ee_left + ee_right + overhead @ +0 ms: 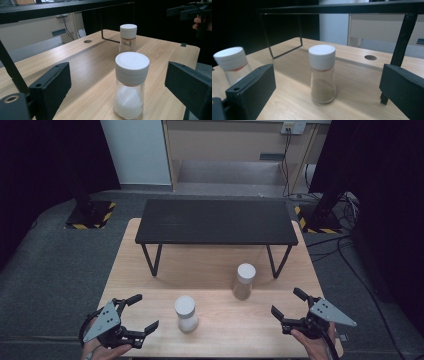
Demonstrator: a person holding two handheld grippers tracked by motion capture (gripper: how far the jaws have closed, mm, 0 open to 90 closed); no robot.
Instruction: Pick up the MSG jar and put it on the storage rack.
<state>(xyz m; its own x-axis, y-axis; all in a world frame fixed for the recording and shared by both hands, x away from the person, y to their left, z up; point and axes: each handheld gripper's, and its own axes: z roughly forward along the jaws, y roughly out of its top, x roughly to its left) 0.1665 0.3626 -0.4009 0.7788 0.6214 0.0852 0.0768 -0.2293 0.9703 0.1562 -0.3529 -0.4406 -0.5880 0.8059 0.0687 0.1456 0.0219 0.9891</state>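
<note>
Two glass shakers with white caps stand upright on the wooden desk (150,270), well apart from each other. The salt shaker (186,313), filled with white grains, stands near the desk's front edge, a little left of the middle. The pepper shaker (244,281), holding brown powder, stands farther back and to the right, just in front of the black metal shelf (216,221) that spans the desk's rear half.

The left claw (142,312) hovers at the front left corner, released, its jaws spread wide and aimed at the salt shaker, which stands between them in the left gripper view without touching either pad. The right claw (287,303) hovers near the front right corner, likewise released, its jaws wide apart and pointed toward the pepper shaker, clear of it.
</note>
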